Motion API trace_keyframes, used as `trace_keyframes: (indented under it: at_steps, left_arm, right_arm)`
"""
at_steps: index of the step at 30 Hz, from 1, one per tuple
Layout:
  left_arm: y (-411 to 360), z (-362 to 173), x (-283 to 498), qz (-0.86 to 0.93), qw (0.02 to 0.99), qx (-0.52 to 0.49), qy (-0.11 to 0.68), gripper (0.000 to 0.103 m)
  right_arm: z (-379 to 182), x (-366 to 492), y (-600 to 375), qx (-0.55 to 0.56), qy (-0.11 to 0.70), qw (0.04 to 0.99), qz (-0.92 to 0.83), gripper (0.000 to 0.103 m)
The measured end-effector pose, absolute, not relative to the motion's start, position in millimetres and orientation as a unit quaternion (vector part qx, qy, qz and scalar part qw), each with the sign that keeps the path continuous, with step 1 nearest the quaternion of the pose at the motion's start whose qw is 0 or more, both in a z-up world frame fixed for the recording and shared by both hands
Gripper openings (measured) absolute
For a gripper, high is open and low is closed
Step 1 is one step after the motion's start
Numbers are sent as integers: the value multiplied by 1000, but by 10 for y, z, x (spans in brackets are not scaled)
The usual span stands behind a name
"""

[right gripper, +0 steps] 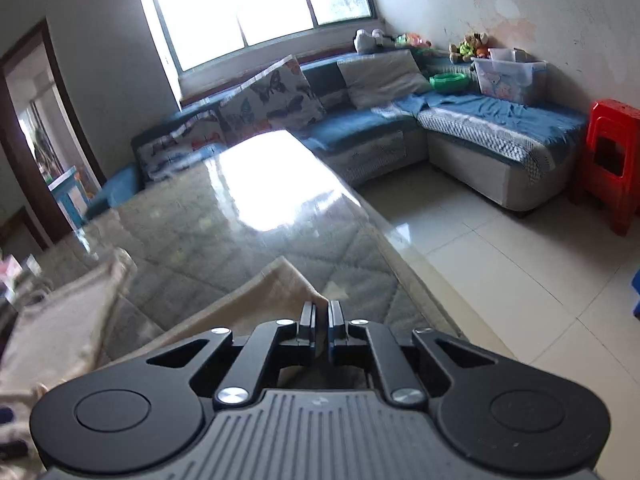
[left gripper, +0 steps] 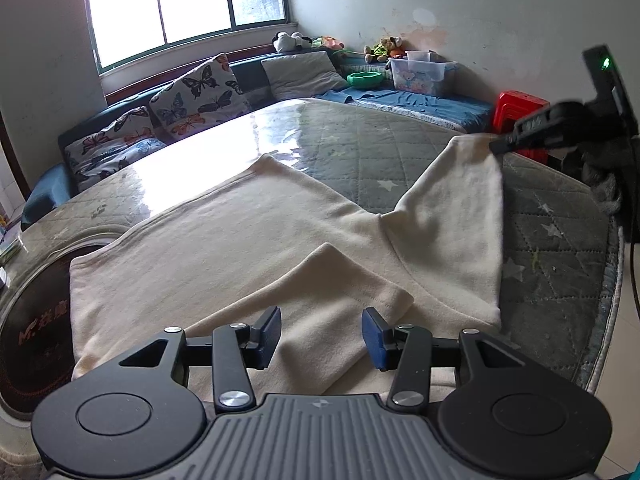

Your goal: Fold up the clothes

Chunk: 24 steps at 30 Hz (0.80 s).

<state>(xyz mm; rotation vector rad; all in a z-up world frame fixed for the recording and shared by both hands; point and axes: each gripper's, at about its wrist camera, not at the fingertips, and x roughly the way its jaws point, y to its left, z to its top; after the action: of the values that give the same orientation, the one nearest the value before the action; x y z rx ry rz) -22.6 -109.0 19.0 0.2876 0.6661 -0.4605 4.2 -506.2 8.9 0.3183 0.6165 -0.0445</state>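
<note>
1. At the far left of the left wrist view, a round dark panel (left gripper: 36,340) with printed lettering is set into the table (left gripper: 560,240), which has a quilted grey star-print cover under a glossy clear sheet.
2. A cream garment (left gripper: 224,248) lies spread flat on that table, its body running from the left edge toward the middle.
3. One sleeve (left gripper: 320,308) is folded in over the body, lying diagonally just ahead of the left gripper (left gripper: 322,338).
4. The left gripper hovers over the near hem with its blue pads (left gripper: 374,344) standing apart; nothing is pinched between them, and the folded sleeve shows in the gap.
5. The other sleeve (left gripper: 456,216) rises up off the table to the right, pulled into a taut raised panel.
6. The right gripper (left gripper: 505,145) holds the cuff end of that sleeve; in its own view the jaws of the right gripper (right gripper: 322,316) are closed on cream cloth (right gripper: 256,300).
7. Behind the table stand a blue sofa (right gripper: 360,128) with butterfly cushions (left gripper: 196,92) and a red stool (right gripper: 612,160) at the right.
</note>
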Motion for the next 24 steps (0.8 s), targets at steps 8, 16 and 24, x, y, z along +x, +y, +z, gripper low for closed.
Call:
trace_keyframes:
  at_steps: [8, 16, 24]
  left_arm:
    - [-1072, 192, -154, -229, 910, 124, 322, 50]
    - [-574, 397, -342, -199, 931, 91, 292, 53]
    - [154, 446, -589, -124, 949, 58, 283, 53]
  right_arm:
    - [619, -139, -4905, 157, 253, 954, 28, 4]
    - [1121, -221, -4191, 110, 223, 958, 140, 4]
    - [1261, -191, -3055, 49, 232, 933, 271, 4]
